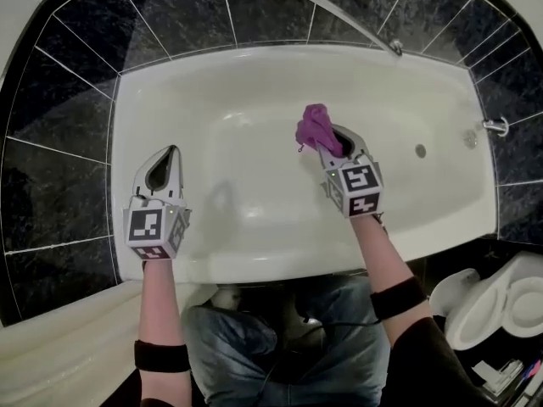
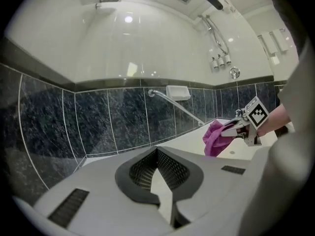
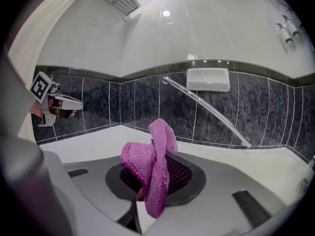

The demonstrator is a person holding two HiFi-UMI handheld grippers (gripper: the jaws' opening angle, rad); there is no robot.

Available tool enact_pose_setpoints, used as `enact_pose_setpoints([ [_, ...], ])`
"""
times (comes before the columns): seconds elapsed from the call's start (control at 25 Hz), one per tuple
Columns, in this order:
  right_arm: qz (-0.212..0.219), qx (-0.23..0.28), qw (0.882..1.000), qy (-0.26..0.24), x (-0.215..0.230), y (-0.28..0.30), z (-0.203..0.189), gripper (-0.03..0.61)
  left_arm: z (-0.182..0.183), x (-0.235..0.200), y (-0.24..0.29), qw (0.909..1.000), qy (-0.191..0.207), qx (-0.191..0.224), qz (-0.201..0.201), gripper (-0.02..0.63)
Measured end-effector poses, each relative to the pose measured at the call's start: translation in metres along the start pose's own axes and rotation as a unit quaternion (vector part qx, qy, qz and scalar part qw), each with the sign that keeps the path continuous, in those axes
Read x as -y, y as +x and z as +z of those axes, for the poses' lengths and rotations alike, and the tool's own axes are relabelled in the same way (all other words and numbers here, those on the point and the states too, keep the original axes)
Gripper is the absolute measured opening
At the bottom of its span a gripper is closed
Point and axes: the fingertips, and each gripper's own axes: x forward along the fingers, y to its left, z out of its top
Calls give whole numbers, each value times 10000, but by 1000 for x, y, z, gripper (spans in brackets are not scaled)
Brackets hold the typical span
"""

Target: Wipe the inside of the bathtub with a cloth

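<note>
The white bathtub (image 1: pixel 254 219) fills the head view, ringed by dark tiles. My right gripper (image 1: pixel 329 145) hovers over the middle of the tub, shut on a bunched purple cloth (image 1: pixel 316 127) that sticks out past its tips. In the right gripper view the cloth (image 3: pixel 150 171) hangs folded between the jaws (image 3: pixel 160 156). My left gripper (image 1: pixel 174 151) is held over the tub's left side, shut and holding nothing, with its tips meeting (image 2: pixel 157 151). In the left gripper view the cloth (image 2: pixel 214 137) shows in the right gripper (image 2: pixel 231 128).
A slanted metal grab bar (image 1: pixel 339 11) runs along the far tiled wall below a white soap dish (image 3: pixel 208 78). The overflow plate (image 1: pixel 420 151) and a tap (image 1: pixel 496 126) are at the tub's right end. A toilet (image 1: pixel 492 299) stands at the lower right. The person's knees (image 1: pixel 280 329) touch the near rim.
</note>
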Motion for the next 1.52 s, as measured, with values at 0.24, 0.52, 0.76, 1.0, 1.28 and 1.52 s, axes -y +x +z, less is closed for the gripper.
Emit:
enact_pose_setpoints([
  [0.24, -257, -6, 9996, -142, 27, 62, -59, 91, -62, 7, 58, 9996, 101, 228, -104, 0],
  [0.52, -754, 23, 9968, -263, 71, 117, -106, 91, -109, 16, 112, 9982, 244, 492, -245, 0],
  [0.76, -1222, -81, 9924, 92, 107, 137, -131, 91, -138, 21, 136, 9975, 77, 629, -318, 0],
  [1.0, -1582, -80, 9867, 370, 142, 162, -144, 91, -154, 21, 149, 9976, 23, 564, -389, 0],
  [1.28, -1732, -174, 9805, 907, 163, 214, -134, 91, -175, 29, 155, 9984, -29, 300, -485, 0],
  [1.52, -2114, -39, 9735, 869, 194, 245, -109, 91, -193, 28, 155, 9988, -34, 200, -448, 0],
])
